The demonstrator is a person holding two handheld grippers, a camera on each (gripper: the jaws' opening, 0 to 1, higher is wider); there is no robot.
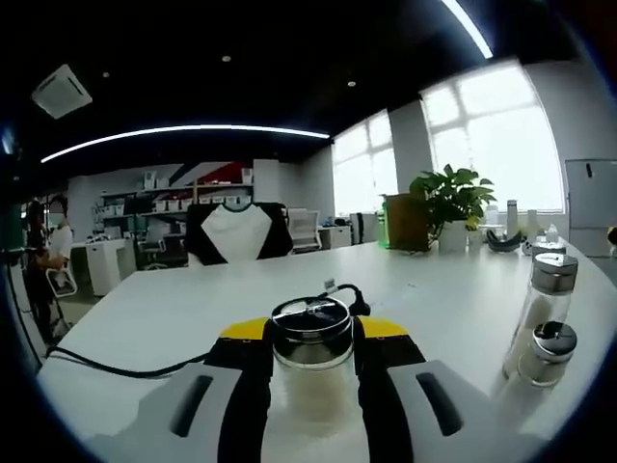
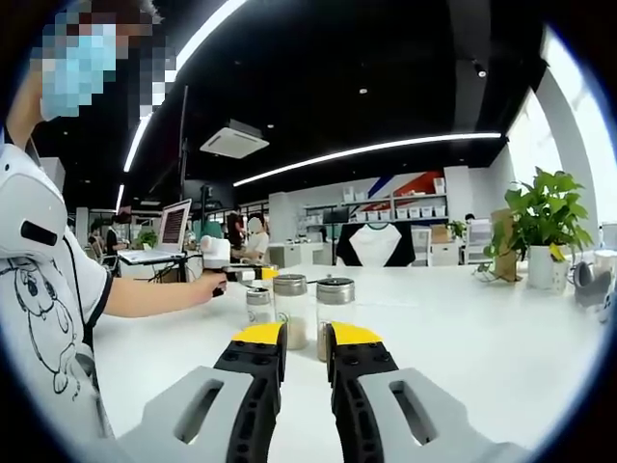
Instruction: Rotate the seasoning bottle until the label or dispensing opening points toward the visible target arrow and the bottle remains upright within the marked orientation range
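Note:
My left gripper [image 1: 310, 340] is shut on a glass seasoning bottle [image 1: 310, 333] with a shiny metal lid, held upright between the yellow-tipped jaws on the white table [image 1: 193, 309]. In the right gripper view, three bottles stand together on the table just beyond my jaws: a small one [image 2: 258, 305], a taller one [image 2: 290, 311] and one with a dark lid [image 2: 335, 305]. A person's hand [image 2: 207, 285] brings the left gripper [image 2: 249, 274] in from the left to the small bottle. My right gripper [image 2: 307, 345] is shut, holding nothing, a short way before the bottles.
Two more shakers, tall [image 1: 550, 294] and short [image 1: 546, 353], stand at the right. A black cable [image 1: 106, 367] runs across the table's left. A potted plant [image 1: 451, 201] and small items sit at the far side. A person's arm [image 2: 145, 295] lies over the table [image 2: 482, 338].

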